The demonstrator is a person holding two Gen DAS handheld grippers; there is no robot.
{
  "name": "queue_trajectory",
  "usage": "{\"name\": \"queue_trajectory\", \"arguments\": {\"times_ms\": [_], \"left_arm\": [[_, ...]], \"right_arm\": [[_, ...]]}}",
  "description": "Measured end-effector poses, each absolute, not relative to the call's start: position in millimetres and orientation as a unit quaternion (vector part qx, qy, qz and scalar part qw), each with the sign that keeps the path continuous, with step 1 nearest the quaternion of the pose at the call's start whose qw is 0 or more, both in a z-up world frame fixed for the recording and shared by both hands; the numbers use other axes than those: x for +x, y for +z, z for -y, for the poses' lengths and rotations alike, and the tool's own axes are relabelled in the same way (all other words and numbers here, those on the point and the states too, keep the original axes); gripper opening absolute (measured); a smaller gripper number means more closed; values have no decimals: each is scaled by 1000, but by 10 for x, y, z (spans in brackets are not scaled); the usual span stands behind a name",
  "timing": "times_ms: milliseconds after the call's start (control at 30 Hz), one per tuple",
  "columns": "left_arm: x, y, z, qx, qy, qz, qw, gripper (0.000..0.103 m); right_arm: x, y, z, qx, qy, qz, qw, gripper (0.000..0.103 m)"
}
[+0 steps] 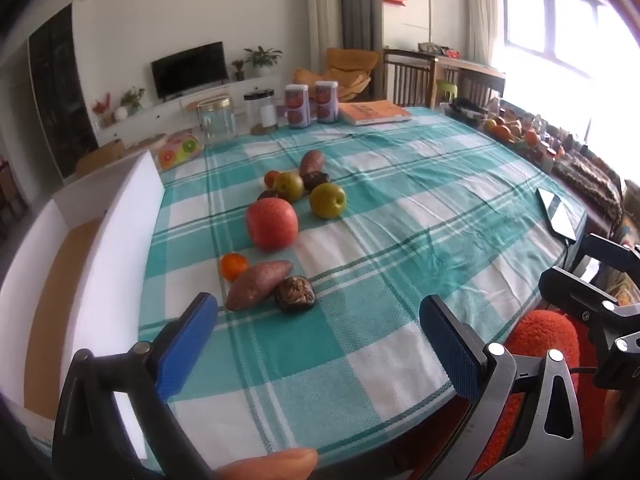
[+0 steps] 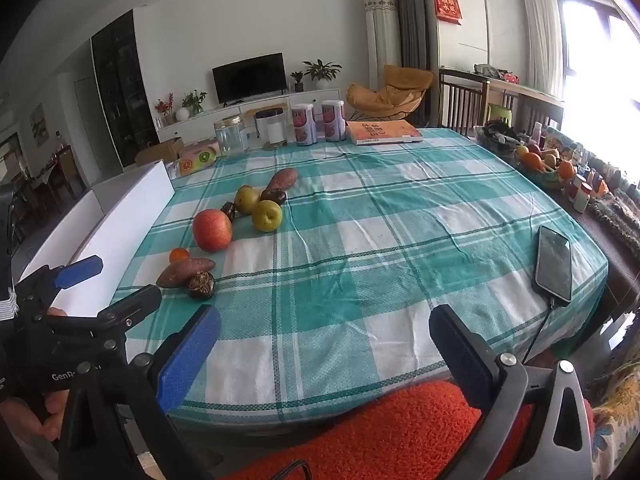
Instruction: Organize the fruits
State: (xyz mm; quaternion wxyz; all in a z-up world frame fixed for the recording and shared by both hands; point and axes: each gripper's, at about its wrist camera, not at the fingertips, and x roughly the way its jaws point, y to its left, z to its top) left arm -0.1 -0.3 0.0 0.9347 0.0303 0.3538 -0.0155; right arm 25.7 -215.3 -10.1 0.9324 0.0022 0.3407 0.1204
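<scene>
Fruits lie in a loose group on the teal checked tablecloth [image 1: 380, 216]: a red apple [image 1: 272, 223], two green apples [image 1: 327, 200], a small orange fruit [image 1: 233, 266], a sweet potato [image 1: 258, 285], a dark brown fruit [image 1: 295, 299] and more behind. The same group shows in the right wrist view, with the red apple [image 2: 212, 230] and sweet potato [image 2: 185, 272]. My left gripper [image 1: 318, 340] is open and empty near the table's front edge, just short of the dark fruit. My right gripper [image 2: 326, 344] is open and empty at the front edge, to the right of the fruits.
A white open box [image 1: 116, 216] stands at the table's left edge. A phone [image 2: 554, 264] on a cable lies at the right. Jars [image 1: 218, 120], two cans [image 1: 297, 106] and a book [image 1: 374, 112] stand at the far edge. A fruit basket [image 2: 540, 162] sits beyond the right side.
</scene>
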Motion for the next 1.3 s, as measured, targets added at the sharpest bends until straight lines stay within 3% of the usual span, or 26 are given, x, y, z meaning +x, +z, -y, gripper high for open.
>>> {"name": "queue_trajectory", "arguments": {"times_ms": [1300], "left_arm": [[-61,-29,46,9,-45,-364,930,102]], "right_arm": [[206,-132,2093,-5,130,-341,931,103]]}}
